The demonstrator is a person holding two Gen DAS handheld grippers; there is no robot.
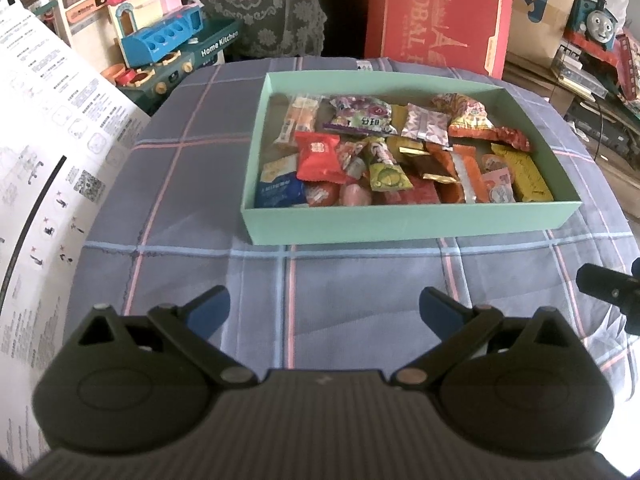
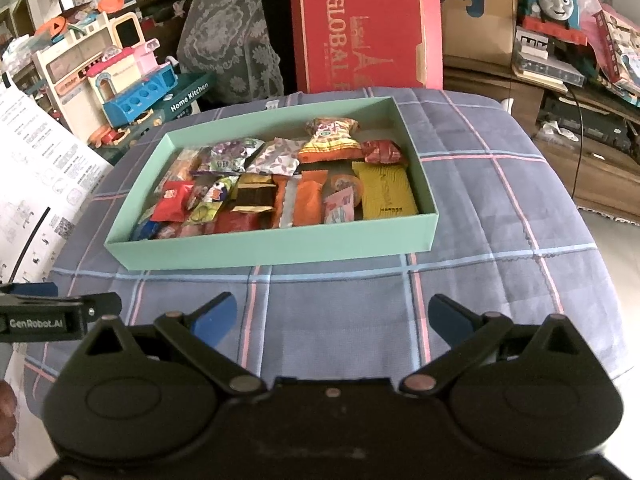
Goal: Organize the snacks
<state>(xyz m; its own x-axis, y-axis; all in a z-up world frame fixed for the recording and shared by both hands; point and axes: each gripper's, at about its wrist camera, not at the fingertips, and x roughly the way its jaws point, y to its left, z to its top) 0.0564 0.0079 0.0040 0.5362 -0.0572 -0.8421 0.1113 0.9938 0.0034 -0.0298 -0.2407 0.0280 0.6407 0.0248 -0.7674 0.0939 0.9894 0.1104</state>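
Left wrist view: bare plaid cloth (image 1: 360, 272) before green box (image 1: 400, 220) edge

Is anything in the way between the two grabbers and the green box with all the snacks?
Nothing visible is. The left gripper and right gripper both hang open over bare plaid cloth, and only that cloth lies between them and the green box. The snacks lie uncovered inside it.

A shallow mint-green box (image 1: 404, 222) sits open in the upper middle of the frame, on a plaid cloth. Wrapped snacks (image 1: 396, 156) fill it in a loose heap, overlapping: a red packet (image 1: 320, 156), orange bars (image 2: 306, 202), a yellow pack (image 2: 386, 192) at its right end.
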